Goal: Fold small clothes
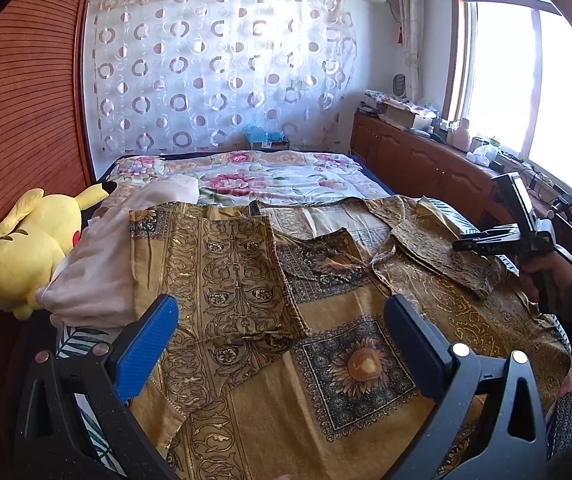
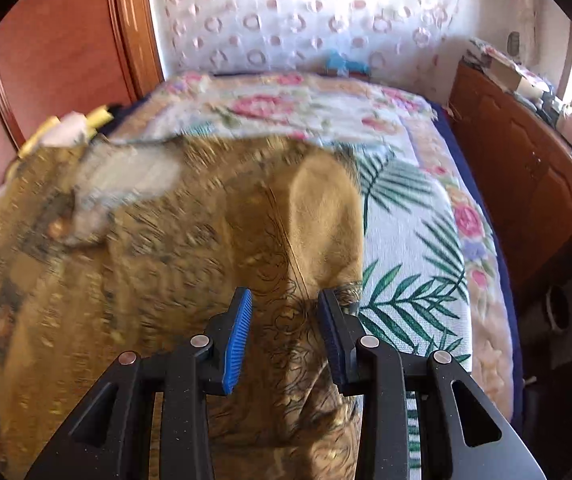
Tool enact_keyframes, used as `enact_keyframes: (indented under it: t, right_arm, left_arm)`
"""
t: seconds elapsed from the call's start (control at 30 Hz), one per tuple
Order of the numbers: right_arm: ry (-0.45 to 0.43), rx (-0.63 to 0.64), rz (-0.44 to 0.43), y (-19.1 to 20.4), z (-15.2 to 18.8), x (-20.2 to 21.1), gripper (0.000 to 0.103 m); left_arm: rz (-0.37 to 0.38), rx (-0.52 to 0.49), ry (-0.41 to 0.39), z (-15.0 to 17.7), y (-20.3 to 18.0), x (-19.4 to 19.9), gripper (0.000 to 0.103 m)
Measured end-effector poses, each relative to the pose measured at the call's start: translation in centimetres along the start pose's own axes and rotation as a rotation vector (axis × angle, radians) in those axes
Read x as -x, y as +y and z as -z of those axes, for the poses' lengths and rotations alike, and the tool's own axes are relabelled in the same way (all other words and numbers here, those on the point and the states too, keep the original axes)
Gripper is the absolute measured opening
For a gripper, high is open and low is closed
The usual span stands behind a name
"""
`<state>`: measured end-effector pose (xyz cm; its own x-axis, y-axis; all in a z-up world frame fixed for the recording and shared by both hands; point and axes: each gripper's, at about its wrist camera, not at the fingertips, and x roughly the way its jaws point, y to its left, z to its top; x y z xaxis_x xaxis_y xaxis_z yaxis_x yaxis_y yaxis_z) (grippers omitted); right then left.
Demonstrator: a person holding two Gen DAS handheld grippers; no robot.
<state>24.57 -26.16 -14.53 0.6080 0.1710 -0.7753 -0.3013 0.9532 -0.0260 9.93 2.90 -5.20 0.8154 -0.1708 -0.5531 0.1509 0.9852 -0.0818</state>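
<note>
A gold patterned shirt (image 1: 325,312) with sunflower squares lies spread on the bed, its left part folded over the middle. My left gripper (image 1: 282,320) hovers low over its near half, open wide, with nothing between the blue pads (image 1: 146,344). The right gripper (image 1: 461,245), held by a hand in a grey sleeve, reaches over the shirt's right side. In the blurred right wrist view, the right gripper (image 2: 286,300) points down at a bunched fold of the shirt (image 2: 166,240). Its jaws stand partly apart; cloth runs between them, and the pads do not press it.
A yellow plush toy (image 1: 34,248) and a pale pink cloth (image 1: 102,256) lie at the bed's left edge by the wooden wardrobe (image 1: 26,100). The floral bedspread (image 1: 286,180) stretches behind. A cluttered wooden cabinet (image 1: 425,160) runs along the right under the window.
</note>
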Motion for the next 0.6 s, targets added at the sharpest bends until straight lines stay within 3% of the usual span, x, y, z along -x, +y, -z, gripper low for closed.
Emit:
enact_keyframes:
  t: [0.07,0.1,0.13,0.17,0.3,0.47,0.6]
  right_arm:
    - [0.002,0.017,0.003,0.1,-0.4,-0.4,0.033]
    - [0.004,0.031,0.009,0.3,-0.5,-0.4,0.015]
    - [0.011,0.047,-0.008,0.5,-0.6,-0.4,0.005]
    - [0.014,0.062,-0.008,0.7,-0.6,-0.3,0.003]
    - [-0.021,0.074,0.0,0.6,-0.9,0.6,0.001]
    - [-0.104,-0.001,0.044,-1.7,-1.6,3.0,0.001]
    - [-0.088,-0.032,0.093,-3.5,-1.4,3.1,0.001]
  left_arm:
    - [-0.005,0.003,0.003,0.0,0.2,0.0,0.103]
    - [-0.005,0.008,0.003,0.0,0.4,0.0,0.103]
    - [-0.005,0.014,0.001,0.0,0.6,0.1,0.103]
    - [-0.004,0.02,-0.002,0.0,0.8,0.1,0.103]
    - [-0.009,0.031,-0.008,-0.1,1.3,0.3,0.103]
    - [-0.02,0.034,-0.006,-0.1,1.9,0.3,0.103]
    - [-0.035,0.037,-0.012,-0.4,2.6,0.0,0.103]
